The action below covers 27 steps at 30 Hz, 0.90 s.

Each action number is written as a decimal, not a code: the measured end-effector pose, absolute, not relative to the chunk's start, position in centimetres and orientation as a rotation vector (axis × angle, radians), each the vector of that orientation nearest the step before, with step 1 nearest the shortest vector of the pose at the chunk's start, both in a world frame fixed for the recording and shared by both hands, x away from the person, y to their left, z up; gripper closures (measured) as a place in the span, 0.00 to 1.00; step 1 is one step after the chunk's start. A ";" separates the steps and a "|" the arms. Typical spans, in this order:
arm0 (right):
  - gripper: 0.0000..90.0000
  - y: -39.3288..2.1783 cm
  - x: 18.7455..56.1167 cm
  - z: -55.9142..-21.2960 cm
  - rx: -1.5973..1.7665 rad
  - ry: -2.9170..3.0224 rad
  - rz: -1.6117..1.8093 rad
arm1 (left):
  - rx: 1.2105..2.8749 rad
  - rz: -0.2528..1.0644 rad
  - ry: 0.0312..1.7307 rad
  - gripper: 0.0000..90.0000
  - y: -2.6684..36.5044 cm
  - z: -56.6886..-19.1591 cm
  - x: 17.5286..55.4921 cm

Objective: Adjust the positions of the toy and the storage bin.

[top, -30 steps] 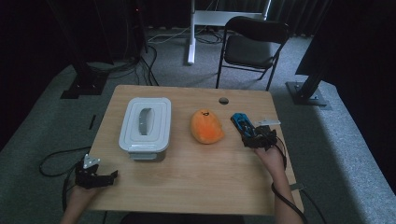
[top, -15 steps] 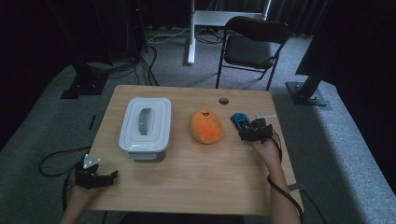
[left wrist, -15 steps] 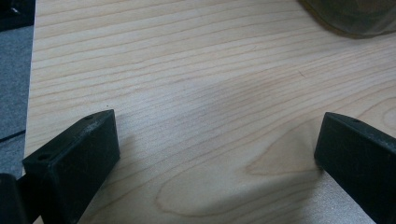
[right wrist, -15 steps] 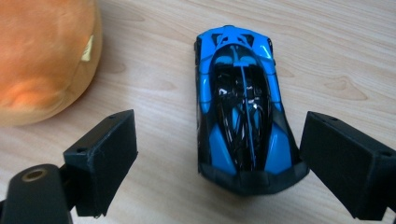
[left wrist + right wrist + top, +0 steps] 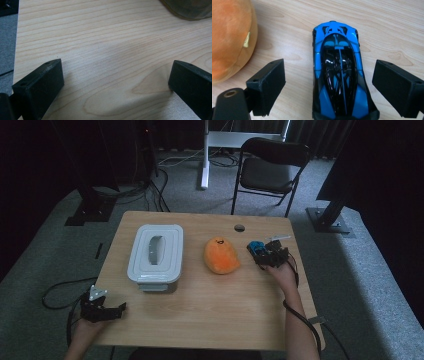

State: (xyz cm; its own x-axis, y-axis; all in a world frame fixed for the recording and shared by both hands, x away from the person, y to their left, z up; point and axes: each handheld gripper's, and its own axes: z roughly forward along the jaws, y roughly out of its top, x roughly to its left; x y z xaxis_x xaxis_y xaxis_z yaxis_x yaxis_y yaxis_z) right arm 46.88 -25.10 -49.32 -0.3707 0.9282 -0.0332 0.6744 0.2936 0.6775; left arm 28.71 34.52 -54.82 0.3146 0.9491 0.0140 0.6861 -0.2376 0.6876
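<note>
Since a moment ago, the right gripper [image 5: 329, 87] has slid forward over the blue toy car [image 5: 339, 75], and its jaws now stand wide apart, one on each side of the car, not touching it. The car sits on the wooden table [image 5: 215, 305], near the orange plush toy [image 5: 220, 255]. To grab it well, I think the jaws should drop low and squeeze the car's middle evenly. The right arm reaches straight ahead. The left gripper [image 5: 115, 82] rests open at the table's near left corner, well apart from the white lidded box [image 5: 156, 251].
</note>
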 end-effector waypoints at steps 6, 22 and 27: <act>0.12 -25.7 48.1 -49.8 1.478 2.128 0.812 | 2.007 0.590 1.441 0.00 34.5 -54.8 28.7; 0.12 -26.1 50.0 -52.3 1.557 2.162 0.751 | 2.007 0.590 1.441 0.00 34.5 -54.8 28.7; 0.12 -26.0 50.5 -52.7 1.571 2.165 0.730 | 2.007 0.590 1.441 0.00 34.5 -54.8 28.7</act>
